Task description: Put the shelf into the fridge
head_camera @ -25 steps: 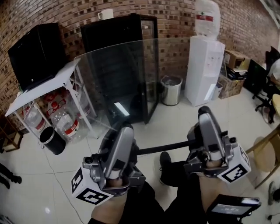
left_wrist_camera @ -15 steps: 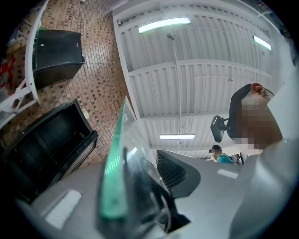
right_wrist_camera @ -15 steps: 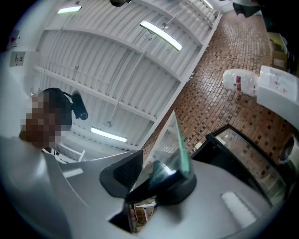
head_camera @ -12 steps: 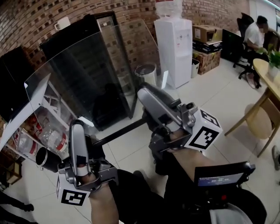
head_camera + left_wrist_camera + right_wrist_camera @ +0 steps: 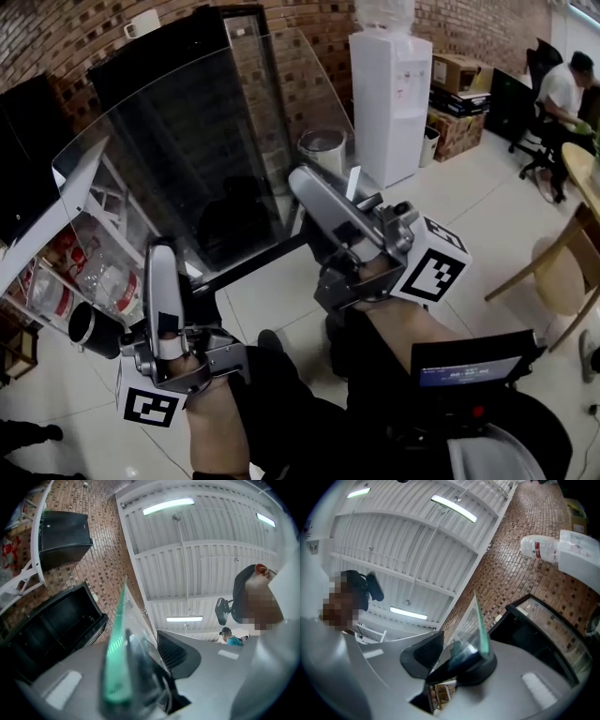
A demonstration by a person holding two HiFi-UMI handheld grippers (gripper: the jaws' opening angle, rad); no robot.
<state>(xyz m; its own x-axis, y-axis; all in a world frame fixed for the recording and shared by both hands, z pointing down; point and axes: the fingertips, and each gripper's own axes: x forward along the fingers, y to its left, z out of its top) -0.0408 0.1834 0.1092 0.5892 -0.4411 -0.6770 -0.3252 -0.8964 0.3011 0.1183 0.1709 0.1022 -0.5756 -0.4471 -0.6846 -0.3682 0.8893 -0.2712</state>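
A clear glass shelf point(image 5: 187, 159) with a black front strip point(image 5: 253, 267) is held tilted up in front of me. My left gripper point(image 5: 161, 258) is shut on its near-left edge and my right gripper point(image 5: 305, 183) on its near-right edge. The shelf's green edge point(image 5: 115, 658) runs between the jaws of the left gripper point(image 5: 136, 667) in the left gripper view. In the right gripper view the shelf point(image 5: 480, 625) sits clamped in the right gripper point(image 5: 459, 656). Behind the glass stands the black fridge point(image 5: 159, 52), its glass door point(image 5: 248, 23) open; the fridge point(image 5: 51, 625) shows dark inside.
A white water dispenser point(image 5: 392, 89) and a metal bin point(image 5: 323, 150) stand right of the fridge. At the left, a white rack point(image 5: 84, 272) holds bottles. Cardboard boxes point(image 5: 464, 70), a seated person point(image 5: 567, 89) and a wooden table point(image 5: 572, 169) are at the right.
Both grippers have carried the shelf sideways. It now slants across the view, right gripper higher and further out, left gripper lower. The fridge has shifted toward the upper left.
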